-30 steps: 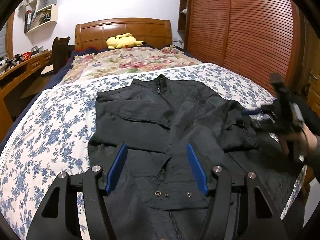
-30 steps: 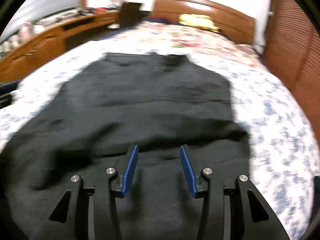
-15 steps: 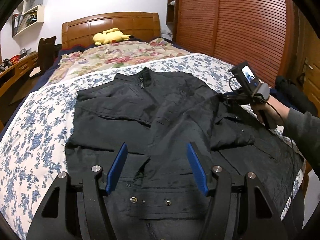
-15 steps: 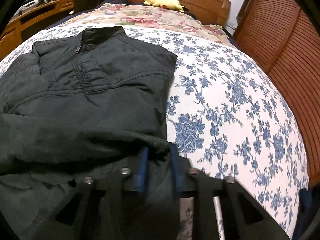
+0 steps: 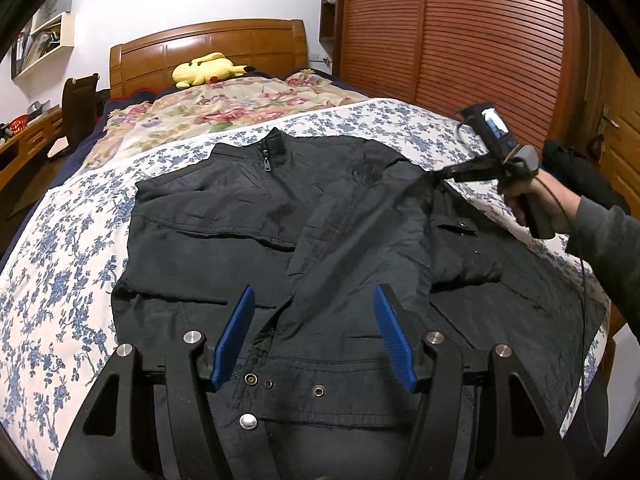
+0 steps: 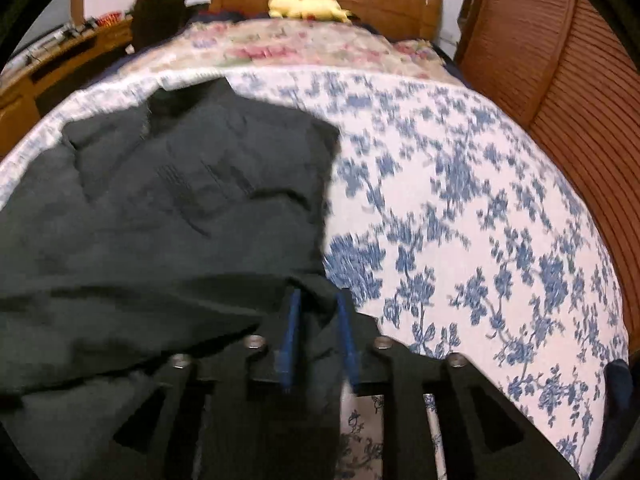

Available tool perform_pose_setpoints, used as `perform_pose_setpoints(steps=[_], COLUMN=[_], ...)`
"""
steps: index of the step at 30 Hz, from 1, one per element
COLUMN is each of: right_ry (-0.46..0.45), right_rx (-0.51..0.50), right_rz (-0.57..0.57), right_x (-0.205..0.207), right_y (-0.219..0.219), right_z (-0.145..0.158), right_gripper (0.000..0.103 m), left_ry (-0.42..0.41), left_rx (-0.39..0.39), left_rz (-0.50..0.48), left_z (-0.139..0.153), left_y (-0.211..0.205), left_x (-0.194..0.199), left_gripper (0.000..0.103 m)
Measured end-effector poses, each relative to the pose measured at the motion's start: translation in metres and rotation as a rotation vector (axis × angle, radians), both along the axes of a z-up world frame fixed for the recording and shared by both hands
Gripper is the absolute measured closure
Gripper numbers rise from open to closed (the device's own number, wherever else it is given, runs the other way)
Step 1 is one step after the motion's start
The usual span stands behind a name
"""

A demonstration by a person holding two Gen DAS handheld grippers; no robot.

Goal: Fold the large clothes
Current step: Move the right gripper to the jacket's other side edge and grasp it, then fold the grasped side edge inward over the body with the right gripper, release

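We see a black jacket (image 5: 280, 240) lying front-up on the bed's blue-flowered sheet (image 5: 52, 264), collar and zip toward the wooden headboard (image 5: 208, 46), hem with its snap buttons nearest us. One sleeve (image 5: 360, 232) is drawn up off the cloth and stretched in a taut ridge toward the right side of the bed.

The right gripper (image 6: 318, 308) has that fabric between its blue pads (image 6: 294, 332) — its jaws stand narrow and are opening, with a fold of black cloth still bunched between them and touching both pads. In the left wrist view we see the same tool (image 5: 480, 168) held in a hand (image 5: 532, 204) with a grey sleeve, its tip at the end of the lifted sleeve.

The left gripper (image 5: 314, 340) hangs above the hem, jaws wide, nothing between its pads.

Farther out lie a flowered quilt (image 5: 224, 108) and a yellow plush toy (image 5: 206, 70) by the headboard. A slatted wooden wardrobe (image 5: 460, 40) stands to the right, a desk (image 6: 60, 60) to the left.
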State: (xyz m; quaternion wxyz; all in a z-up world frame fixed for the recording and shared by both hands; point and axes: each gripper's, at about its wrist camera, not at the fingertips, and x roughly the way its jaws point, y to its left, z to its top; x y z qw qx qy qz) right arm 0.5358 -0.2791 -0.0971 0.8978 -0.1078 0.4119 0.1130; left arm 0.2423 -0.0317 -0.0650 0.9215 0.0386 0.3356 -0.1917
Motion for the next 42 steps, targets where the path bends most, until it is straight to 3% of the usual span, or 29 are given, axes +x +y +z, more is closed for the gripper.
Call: perform_pose_setpoints(steps=[3,5,14,21,23,31,37,42], right_ry=[-0.052,-0.05,0.047,0.133,0.122,0.102,0.204,0.203], right_rx=[0.05,0.084,0.16,0.074,0.035,0.115,0.104,0.094], right_rz=[0.025,0.039,0.194,0.313,0.316,0.409,0.463,0.49], right_x=[-0.013,-0.016,-0.024,-0.038,-0.044,-0.09,-0.117,-0.127], right_y=[0.002,0.008,0.07,0.108,0.109,0.116,0.129,0.124], right_z=[0.02,0.024,0.002,-0.031,-0.037,-0.013,-0.035,-0.037], right_gripper=[0.058,0.055,0.055,0.055,0.055,0.055,0.056,0.06], left_ry=[0.0,0.0,0.0,-0.006,-0.008,-0.013,-0.013,-0.01], left_rx=[-0.005,-0.006,0.005,-0.001,0.001,-0.005,-0.007,-0.004], left_rz=[0.005,0.006,0.004,0.004,0.005,0.011,0.014,0.024], left_z=[0.0,0.0,0.0,0.003,0.004,0.006,0.006,0.006], left_y=[0.001,0.001,-0.001,0.002,0.002,0.006,0.007,0.013], left_x=[0.0,0.0,-0.001,-0.002,-0.003,-0.004,-0.006,-0.007], left_gripper=[0.04,0.04,0.04,0.04,0.04,0.04,0.04,0.04])
